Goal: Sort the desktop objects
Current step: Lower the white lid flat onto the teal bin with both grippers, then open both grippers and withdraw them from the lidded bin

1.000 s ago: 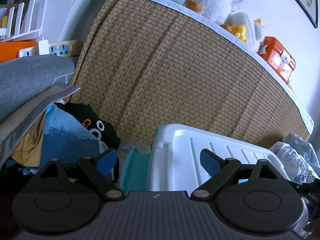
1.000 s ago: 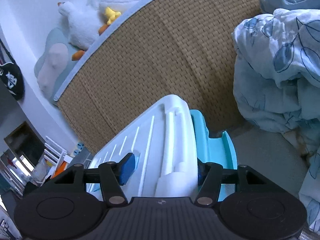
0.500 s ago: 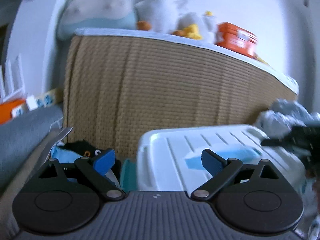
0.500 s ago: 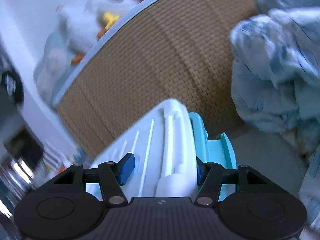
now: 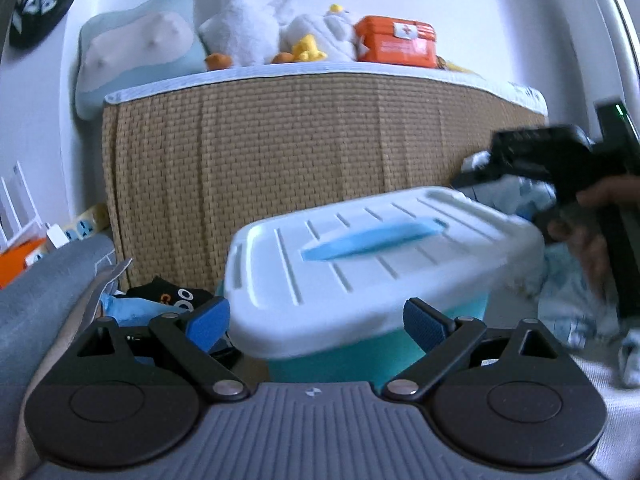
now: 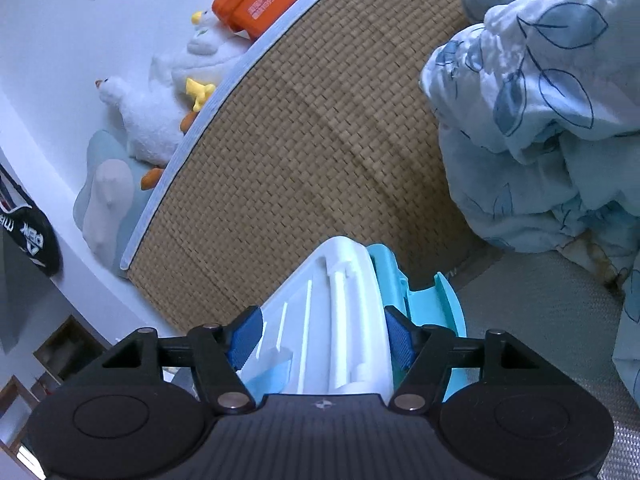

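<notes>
A teal storage box with a white ribbed lid (image 5: 360, 256) and a blue handle (image 5: 372, 236) sits tilted in front of the woven headboard. My left gripper (image 5: 316, 322) is open, its blue pads on either side of the box's near corner, apart from it. My right gripper (image 6: 320, 340) is shut on the box's lid edge (image 6: 352, 312), pads pressing the white lid and the teal rim. The right gripper's body and the hand holding it show in the left wrist view (image 5: 560, 168).
A woven rattan headboard (image 5: 300, 152) stands behind the box, with plush ducks (image 5: 244, 28), a pillow and an orange first-aid case (image 5: 396, 40) on top. A crumpled blue-leaf duvet (image 6: 540, 120) lies right. Grey bedding and dark clothes (image 5: 168, 292) lie left.
The left gripper has pulled back and swung so the whole box and the right gripper come into view. The right gripper keeps its hold and the box has tilted and shifted.
</notes>
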The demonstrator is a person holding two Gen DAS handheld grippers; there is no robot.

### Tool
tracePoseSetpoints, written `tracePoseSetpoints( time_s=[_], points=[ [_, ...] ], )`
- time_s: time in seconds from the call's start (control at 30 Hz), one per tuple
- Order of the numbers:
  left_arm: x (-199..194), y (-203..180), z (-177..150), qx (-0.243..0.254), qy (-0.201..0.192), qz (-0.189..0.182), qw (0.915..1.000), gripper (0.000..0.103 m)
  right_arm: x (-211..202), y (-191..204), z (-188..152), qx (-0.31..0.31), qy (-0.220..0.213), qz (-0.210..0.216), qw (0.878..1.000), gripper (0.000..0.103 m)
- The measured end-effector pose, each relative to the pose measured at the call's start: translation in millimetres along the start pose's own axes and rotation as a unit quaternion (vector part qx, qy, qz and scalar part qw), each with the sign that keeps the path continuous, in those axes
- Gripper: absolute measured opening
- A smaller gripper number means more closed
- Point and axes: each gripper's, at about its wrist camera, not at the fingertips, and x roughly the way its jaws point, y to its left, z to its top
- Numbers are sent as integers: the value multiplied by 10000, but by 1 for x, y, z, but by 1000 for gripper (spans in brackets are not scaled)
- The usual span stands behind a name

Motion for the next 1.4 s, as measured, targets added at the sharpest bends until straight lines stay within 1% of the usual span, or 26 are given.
tracePoseSetpoints(
  time_s=[0.1, 0.17, 0.23, 0.3, 0.4, 0.5, 0.57, 0.63, 0.7, 0.8, 0.83, 0.9, 1.0, 1.03, 1.1, 1.17, 1.23, 1.27, 1.33, 1.37, 1.4],
  points=[
    [-2, -5, -4, -62, 59, 5, 10000, 96, -2, 3, 0, -148, -10, -105, 9998, 71],
    [3, -6, -5, -142, 156, 33, 9998, 97, -4, 6, -1, -338, -40, -332, 9989, 74],
    [9, -6, -3, -187, 192, 180, 9995, 97, -5, 6, -1, -383, -52, -327, 9987, 74],
    [12, -3, -1, -349, 185, 210, 9990, 99, -7, 7, -1, -410, -61, -294, 9987, 74],
    [14, -2, -1, -517, 162, 229, 9983, 99, -12, 13, -1, -719, -162, -457, 9962, 75],
    [13, -6, -3, -416, 138, 296, 9986, 99, -22, 29, -6, -1473, -370, -866, 9846, 75],
    [14, -8, -3, -447, 242, 371, 9980, 99, -26, 42, -15, -1894, -404, -1193, 9738, 75],
    [13, -9, 0, -585, 333, 322, 9972, 99, -25, 55, -25, -2090, -245, -1613, 9642, 75],
    [9, -11, 2, -549, 283, 201, 9979, 101, -25, 67, -33, -2200, -31, -1784, 9591, 75],
    [6, -15, 5, -317, 232, 83, 9992, 103, -36, 83, -47, -2608, 294, -1531, 9527, 75],
    [7, -16, 6, -268, 248, 62, 9993, 103, -41, 86, -49, -2650, 401, -1412, 9530, 75],
    [9, -18, 7, -251, 252, 96, 9993, 103, -49, 89, -51, -2566, 646, -1317, 9553, 75],
    [12, -19, 7, -284, 228, 221, 9991, 103, -60, 89, -57, -2435, 887, -1563, 9531, 75],
    [13, -19, 8, -338, 245, 272, 9988, 103, -64, 86, -61, -2366, 886, -1616, 9540, 75],
    [9, -18, 9, -646, 328, 382, 9966, 103, -68, 79, -71, -2250, 916, -1736, 9544, 75],
    [-1, -18, 7, -985, 276, 366, 9941, 101, -63, 79, -82, -2354, 1112, -1801, 9486, 75],
    [-5, -18, 2, -1083, 318, 554, 9921, 103, -61, 86, -91, -2683, 997, -1762, 9418, 74],
    [-5, -16, -1, -1090, 367, 588, 9916, 103, -60, 91, -95, -2857, 921, -1735, 9380, 74],
    [-3, -10, -6, -1178, 433, 567, 9905, 103, -57, 100, -103, -3250, 813, -1759, 9256, 74],
    [-3, -8, -7, -1184, 437, 539, 9905, 103, -56, 103, -106, -3351, 801, -1752, 9223, 74],
    [-2, -8, -7, -1147, 430, 506, 9912, 103, -55, 103, -107, -3377, 805, -1732, 9217, 74]
  ],
)
